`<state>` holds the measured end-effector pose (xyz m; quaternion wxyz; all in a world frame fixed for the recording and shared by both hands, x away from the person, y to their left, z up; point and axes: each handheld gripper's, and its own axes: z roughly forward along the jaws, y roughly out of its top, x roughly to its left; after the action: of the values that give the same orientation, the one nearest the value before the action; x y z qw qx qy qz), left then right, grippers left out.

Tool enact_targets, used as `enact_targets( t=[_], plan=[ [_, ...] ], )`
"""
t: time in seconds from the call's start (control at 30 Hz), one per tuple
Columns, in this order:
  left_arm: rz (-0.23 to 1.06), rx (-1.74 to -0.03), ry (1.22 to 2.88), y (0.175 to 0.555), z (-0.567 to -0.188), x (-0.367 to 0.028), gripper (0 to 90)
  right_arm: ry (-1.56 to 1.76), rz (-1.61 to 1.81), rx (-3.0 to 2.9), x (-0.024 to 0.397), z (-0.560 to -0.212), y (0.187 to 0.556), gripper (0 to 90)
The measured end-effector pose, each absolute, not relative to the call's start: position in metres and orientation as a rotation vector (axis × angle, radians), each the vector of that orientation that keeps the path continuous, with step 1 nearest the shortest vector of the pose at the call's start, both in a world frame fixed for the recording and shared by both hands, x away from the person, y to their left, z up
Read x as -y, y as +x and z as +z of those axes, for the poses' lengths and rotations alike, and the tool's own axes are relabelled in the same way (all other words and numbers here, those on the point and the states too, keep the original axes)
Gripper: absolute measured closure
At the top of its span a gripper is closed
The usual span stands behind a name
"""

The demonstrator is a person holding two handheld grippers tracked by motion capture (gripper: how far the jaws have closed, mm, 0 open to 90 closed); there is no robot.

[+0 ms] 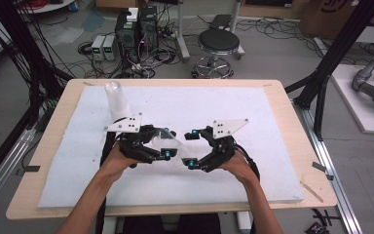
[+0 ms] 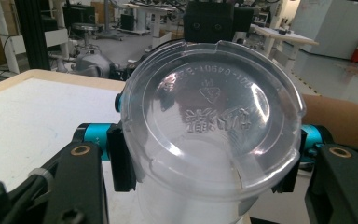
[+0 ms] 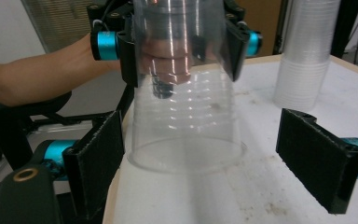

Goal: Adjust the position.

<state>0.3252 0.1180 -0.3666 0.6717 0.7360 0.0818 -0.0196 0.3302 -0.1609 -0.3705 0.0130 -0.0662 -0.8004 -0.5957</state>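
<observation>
Left gripper (image 1: 164, 144): I see my jaws clamped on a clear plastic cup (image 2: 209, 135), one pad pressing each side of its wall.
Cup: it lies sideways between my left fingers, its embossed base towards the left gripper's camera and its wide rim pointing at my right gripper.
Right gripper (image 1: 191, 148): my jaws stand spread wide, pads (image 3: 100, 161) touching nothing, the cup's rim just ahead of them.
Stack of cups (image 1: 116, 101): upright on the white mat (image 1: 253, 112), well beyond my left fingers.
Table (image 1: 53, 122): pale wood edging around the mat.
</observation>
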Motion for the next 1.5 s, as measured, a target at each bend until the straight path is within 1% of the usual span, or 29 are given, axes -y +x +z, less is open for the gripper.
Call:
enact_targets(
  t=[0.13, 0.57, 0.67, 0.73, 0.97, 1.13, 1.23, 1.5],
  plan=[
    [-0.049, -0.180, 1.648, 0.325, -0.367, -0.116, 40.0, -0.179, -1.862, 2.481, 0.150, -0.371, 0.328, 15.2],
    [-0.053, -0.173, 1.633, 0.324, -0.367, -0.113, 40.0, -0.162, -1.847, 2.469, 0.137, -0.375, 0.326, 15.3],
    [-0.057, -0.169, 1.632, 0.324, -0.368, -0.111, 40.0, -0.159, -1.856, 2.457, 0.135, -0.375, 0.327, 16.9],
    [-0.058, -0.171, 1.634, 0.324, -0.368, -0.111, 40.0, -0.136, -1.856, 2.452, 0.135, -0.375, 0.327, 21.3],
    [-0.069, -0.164, 1.627, 0.324, -0.368, -0.110, 40.1, -0.122, -1.844, 2.457, 0.133, -0.377, 0.328, 21.6],
    [-0.072, -0.163, 1.630, 0.324, -0.369, -0.110, 40.1, -0.104, -1.826, 2.472, 0.132, -0.378, 0.328, 24.9],
    [-0.068, -0.167, 1.633, 0.324, -0.369, -0.111, 40.3, -0.095, -1.825, 2.477, 0.132, -0.379, 0.328, 28.7],
    [-0.070, -0.168, 1.638, 0.325, -0.370, -0.112, 40.6, -0.093, -1.821, 2.488, 0.132, -0.379, 0.328, 31.8]
  ],
)
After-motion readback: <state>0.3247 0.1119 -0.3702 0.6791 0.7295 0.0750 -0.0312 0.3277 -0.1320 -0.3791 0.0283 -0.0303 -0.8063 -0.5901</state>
